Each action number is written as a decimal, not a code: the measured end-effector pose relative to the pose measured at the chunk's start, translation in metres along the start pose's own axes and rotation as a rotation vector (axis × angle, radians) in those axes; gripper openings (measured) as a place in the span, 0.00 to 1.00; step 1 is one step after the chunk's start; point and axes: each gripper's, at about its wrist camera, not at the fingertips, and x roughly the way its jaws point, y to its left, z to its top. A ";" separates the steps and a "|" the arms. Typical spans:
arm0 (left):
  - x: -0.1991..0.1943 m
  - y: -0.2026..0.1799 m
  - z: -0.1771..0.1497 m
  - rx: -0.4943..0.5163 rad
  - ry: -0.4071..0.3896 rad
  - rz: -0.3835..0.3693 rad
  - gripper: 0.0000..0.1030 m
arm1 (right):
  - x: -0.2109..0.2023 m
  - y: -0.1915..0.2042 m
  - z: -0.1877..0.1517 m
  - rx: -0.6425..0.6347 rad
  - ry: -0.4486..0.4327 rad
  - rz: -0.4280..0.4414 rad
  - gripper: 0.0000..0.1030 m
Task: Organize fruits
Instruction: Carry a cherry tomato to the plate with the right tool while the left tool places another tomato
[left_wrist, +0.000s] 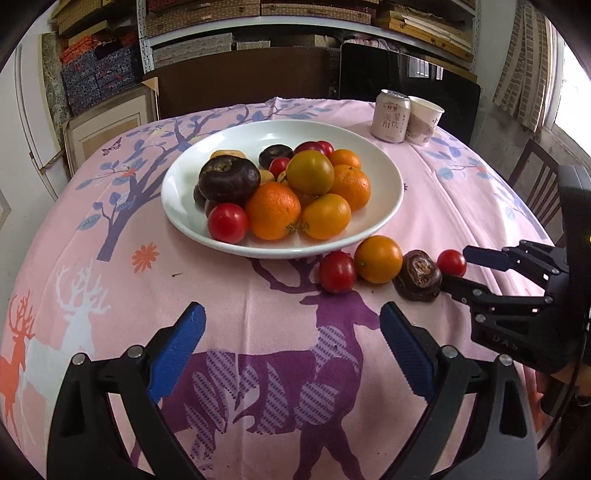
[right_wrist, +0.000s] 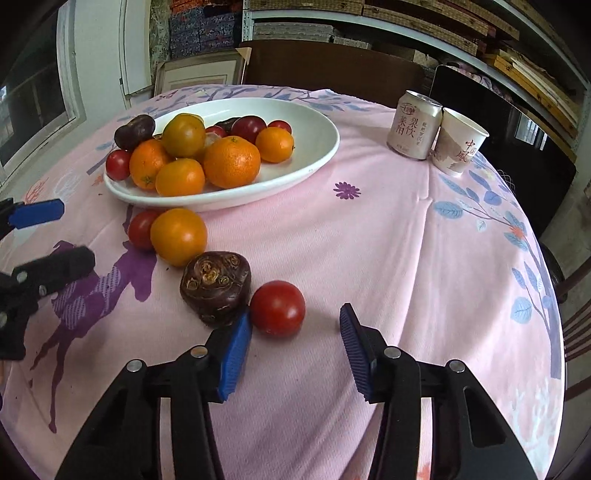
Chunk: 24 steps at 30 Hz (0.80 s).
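A white plate (left_wrist: 184, 206) holds oranges, red tomatoes and dark water chestnuts; it also shows in the right wrist view (right_wrist: 317, 122). On the pink cloth beside it lie a red tomato (left_wrist: 337, 272), an orange (left_wrist: 378, 259), a dark water chestnut (left_wrist: 419, 275) and a second red tomato (left_wrist: 451, 263). My right gripper (right_wrist: 295, 325) is open, with that second tomato (right_wrist: 277, 308) just ahead between its blue fingers and the water chestnut (right_wrist: 216, 287) touching the left finger. My left gripper (left_wrist: 291, 328) is open and empty above the deer print, short of the loose fruit.
A drink can (left_wrist: 390, 116) and a paper cup (left_wrist: 424, 120) stand at the far right of the table. Dark chairs (left_wrist: 240, 81) stand behind the table, a wooden chair (left_wrist: 539, 184) at the right, with shelves of boxes beyond.
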 end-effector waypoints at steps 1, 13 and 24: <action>0.003 -0.001 -0.001 0.003 0.001 0.003 0.91 | 0.001 0.000 0.001 0.003 -0.010 0.027 0.33; 0.037 -0.020 0.005 0.038 0.044 -0.019 0.74 | -0.031 -0.016 0.000 0.120 -0.104 0.214 0.26; 0.051 -0.023 0.017 0.067 0.022 -0.041 0.38 | -0.030 -0.020 -0.001 0.135 -0.103 0.223 0.26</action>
